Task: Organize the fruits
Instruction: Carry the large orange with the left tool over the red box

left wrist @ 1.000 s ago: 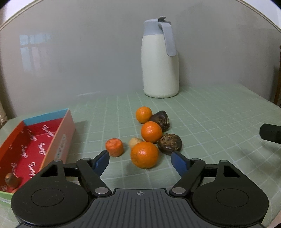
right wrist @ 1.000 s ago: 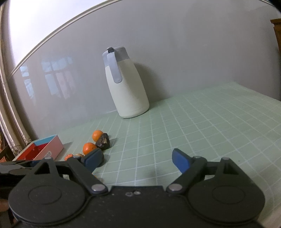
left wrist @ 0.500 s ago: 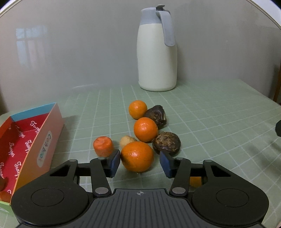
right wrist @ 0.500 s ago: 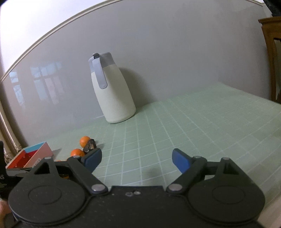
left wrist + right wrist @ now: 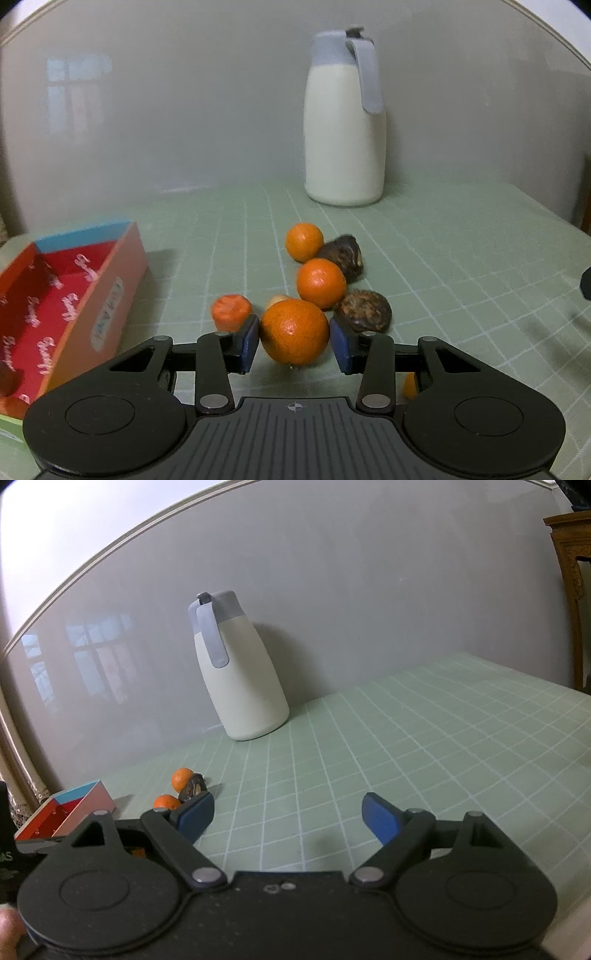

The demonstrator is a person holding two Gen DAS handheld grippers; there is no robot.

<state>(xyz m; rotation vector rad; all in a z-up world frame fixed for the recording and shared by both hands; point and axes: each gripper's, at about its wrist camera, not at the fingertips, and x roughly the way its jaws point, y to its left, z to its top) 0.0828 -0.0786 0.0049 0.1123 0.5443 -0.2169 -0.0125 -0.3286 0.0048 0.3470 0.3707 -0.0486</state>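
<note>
A: Where is the left gripper point(image 5: 294, 341)?

B: Low over the green gridded tabletop point(image 5: 443, 258), its blue pads on either side of the nearest orange point(image 5: 294, 331). The left pad touches the peel; the right pad sits just beside it, so I cannot tell whether the fruit is pinched.

A: And the other fruit?

B: Behind that orange, toward 12 o'clock, a second orange point(image 5: 321, 283) and a third orange point(image 5: 304, 242), with two dark wrinkled fruits point(image 5: 365, 310) at about 1 o'clock. A reddish-orange stub point(image 5: 231, 311) lies at 10 o'clock. The red box point(image 5: 110, 295) stands at 9 o'clock.

A: The right gripper point(image 5: 288, 814)?

B: Spread wide, holding nothing, above bare tabletop. The white jug point(image 5: 240, 679) stands at its 12 o'clock against the wall.
</note>
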